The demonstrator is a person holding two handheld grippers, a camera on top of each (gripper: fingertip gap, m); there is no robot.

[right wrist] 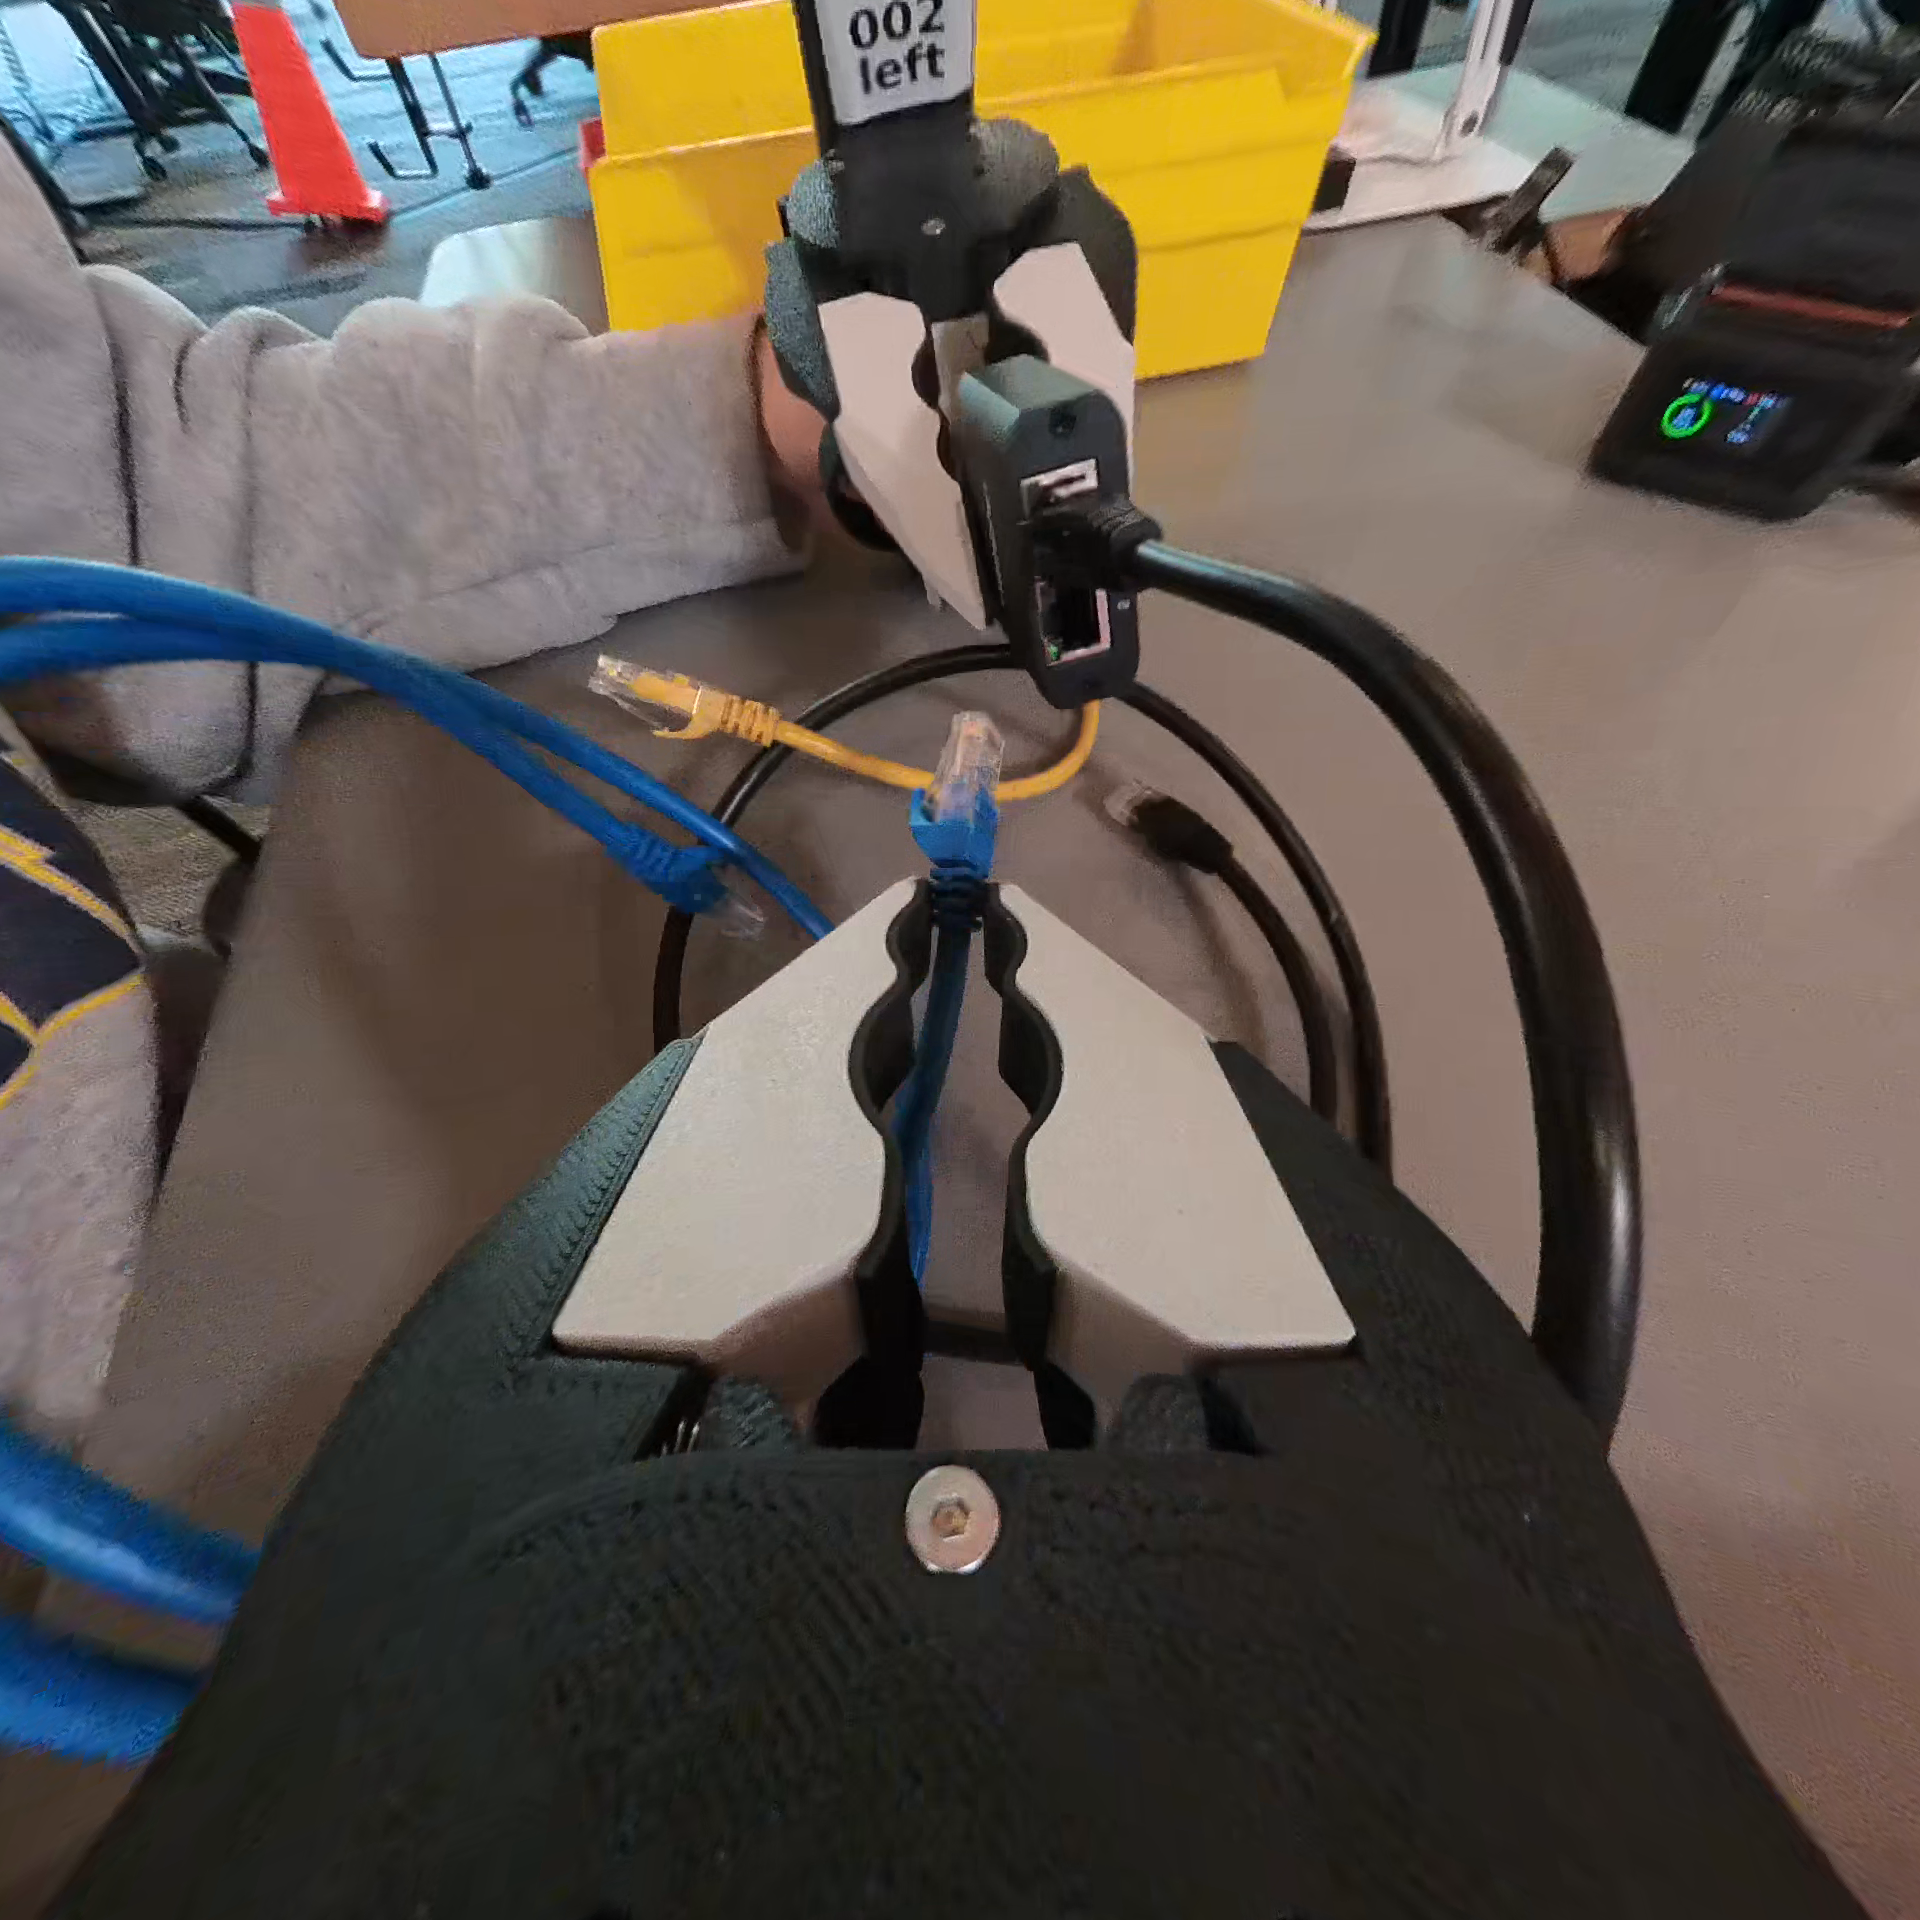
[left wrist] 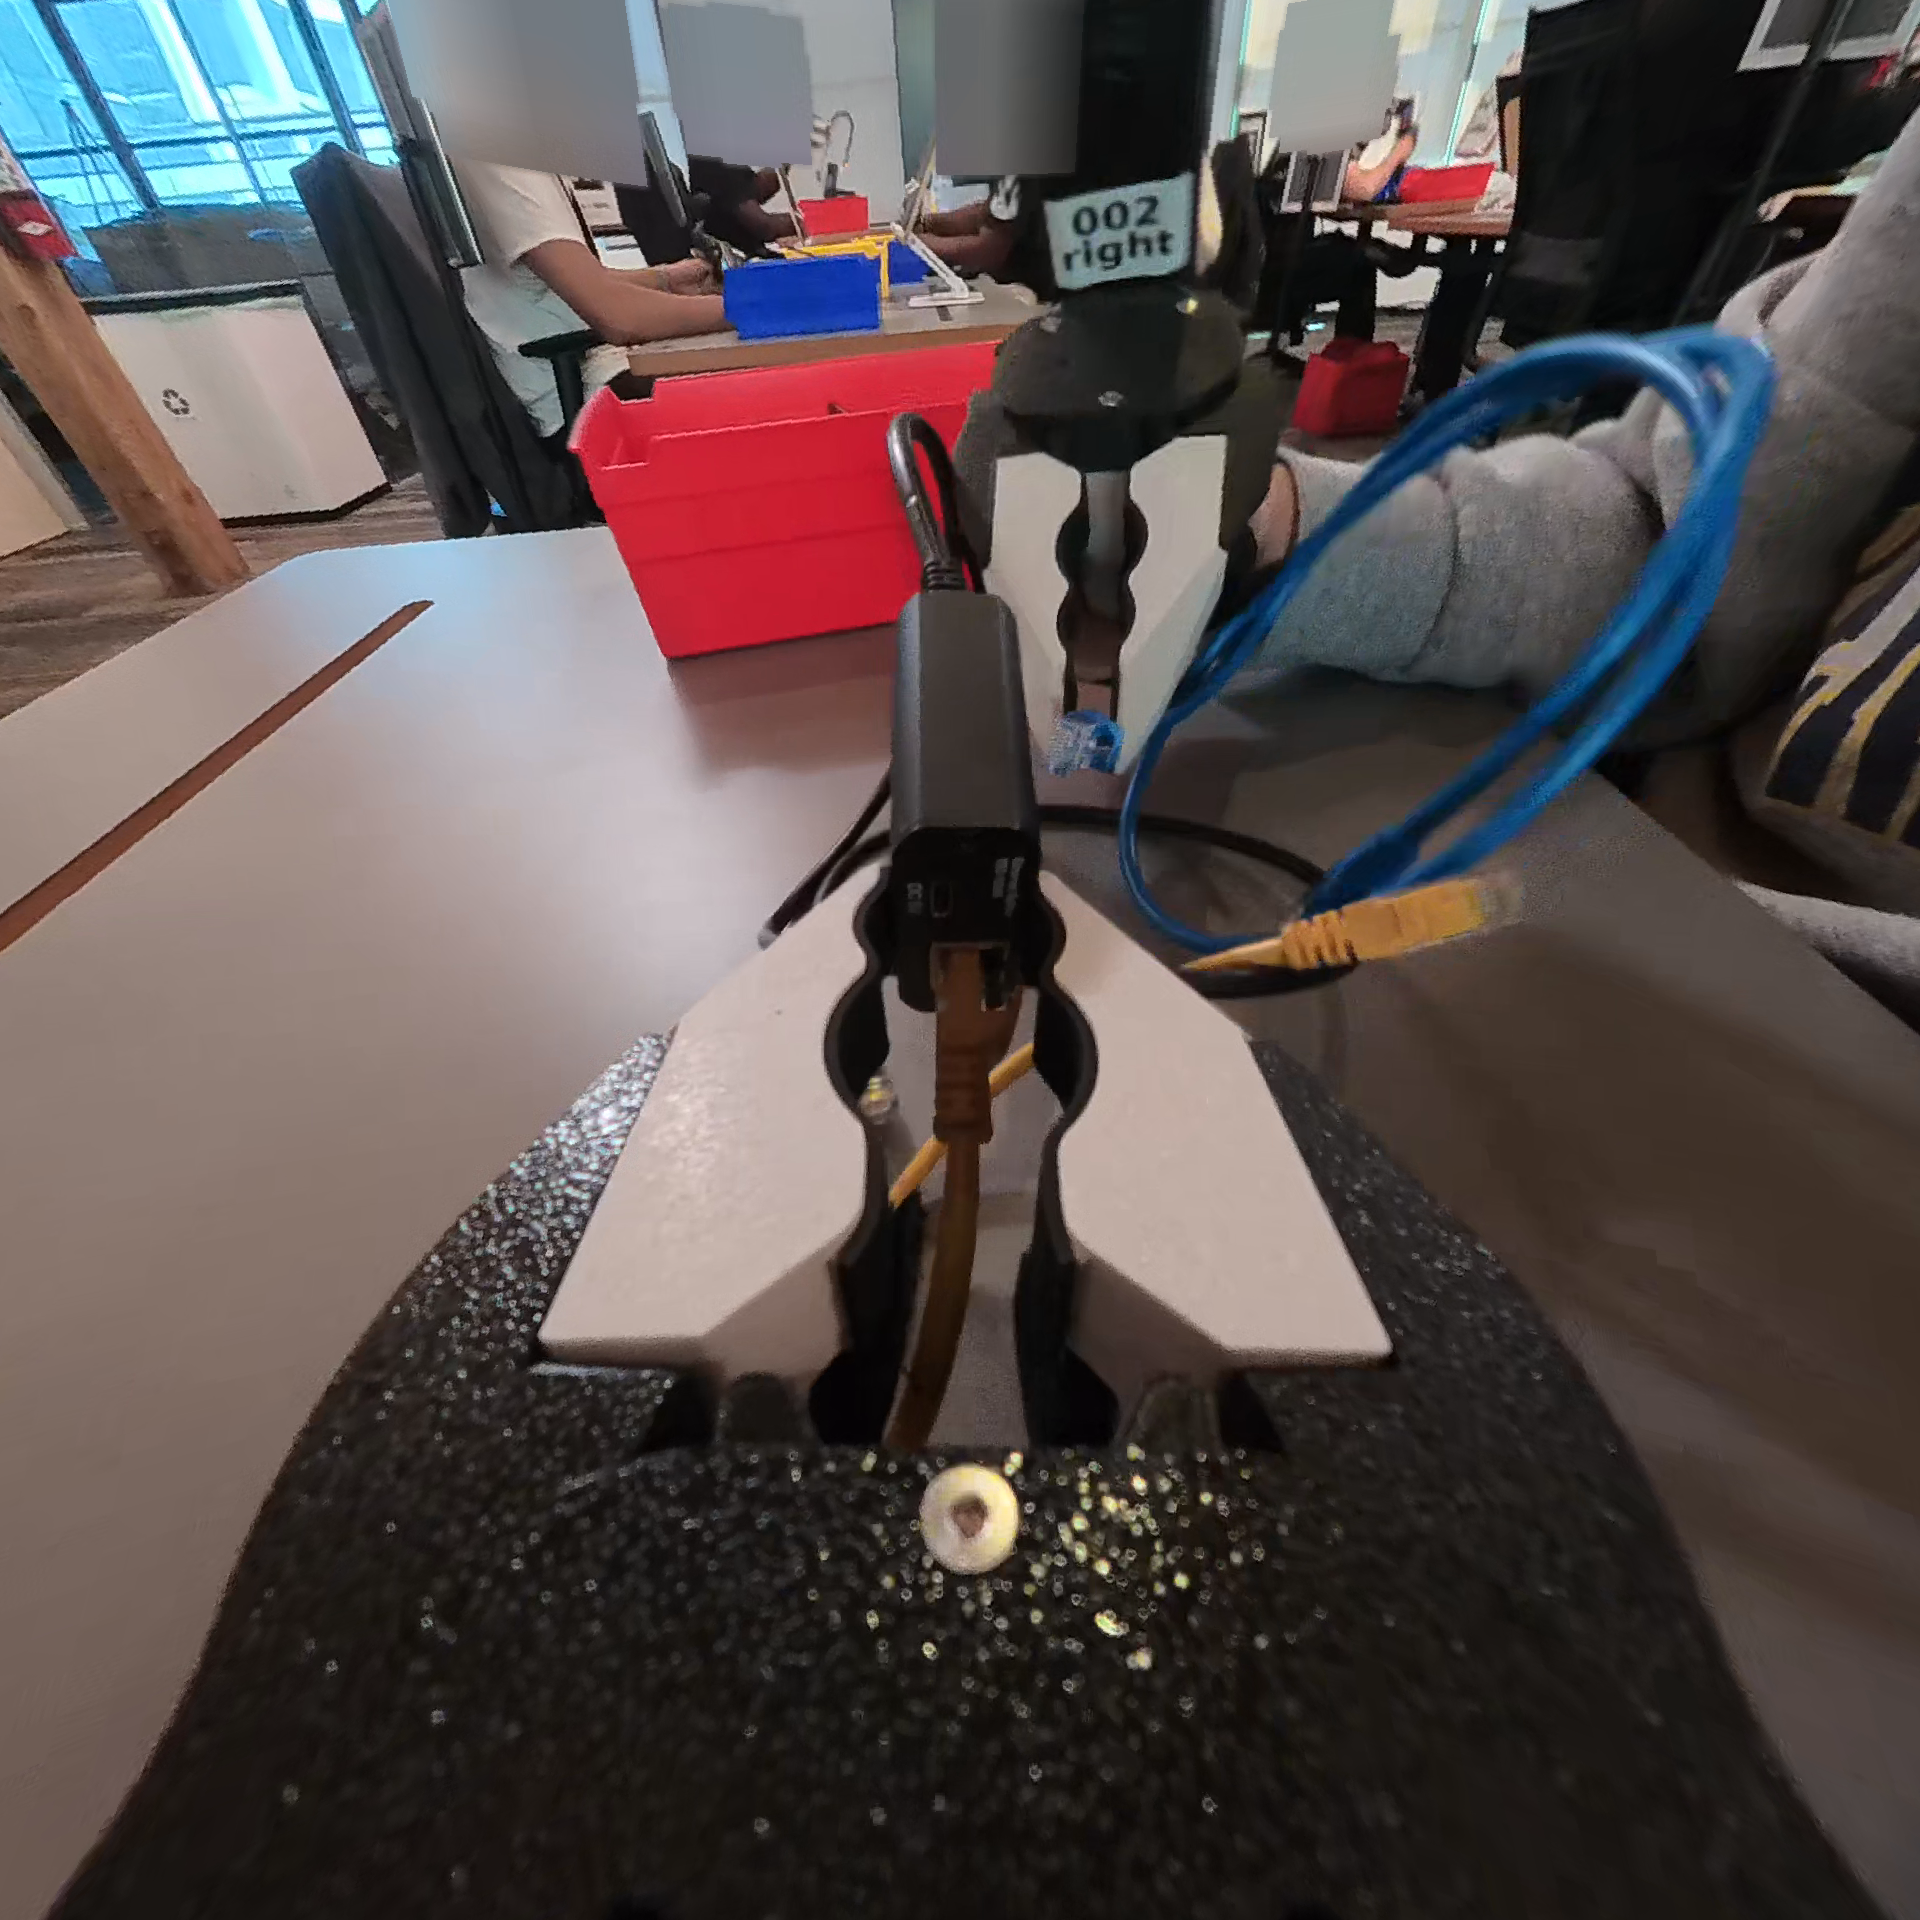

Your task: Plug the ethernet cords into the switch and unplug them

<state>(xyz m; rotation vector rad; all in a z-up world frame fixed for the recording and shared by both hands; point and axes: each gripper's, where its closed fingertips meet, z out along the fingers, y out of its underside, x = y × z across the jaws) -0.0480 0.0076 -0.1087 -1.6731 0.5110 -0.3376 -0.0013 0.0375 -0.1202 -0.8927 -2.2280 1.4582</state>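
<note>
Item one: the left gripper [left wrist: 961, 935], which we see with its fingers clamped on the black switch [left wrist: 961, 727]. The switch is held clear above the table [left wrist: 416, 883], with a yellow cord [left wrist: 961, 1122] plugged into its near end and running back between the fingers.

Item two: the right gripper [right wrist: 958, 894], fingers pinched together on the blue cord [right wrist: 940, 1039] just behind its plug [right wrist: 961, 790]. The plug points toward the switch [right wrist: 1049, 499] and sits just short of its open lower port.

Item three: a thick black cord [right wrist: 1455, 748], which we find plugged into the switch's middle port and looping right.

Item four: loose on the table, a yellow plug [right wrist: 675, 701], a second blue plug [right wrist: 686, 883] and a black plug [right wrist: 1164, 821].

Item five: a red bin [left wrist: 769, 520] at the table's far side in the left wrist view, a yellow bin [right wrist: 1226, 187] in the right.
</note>
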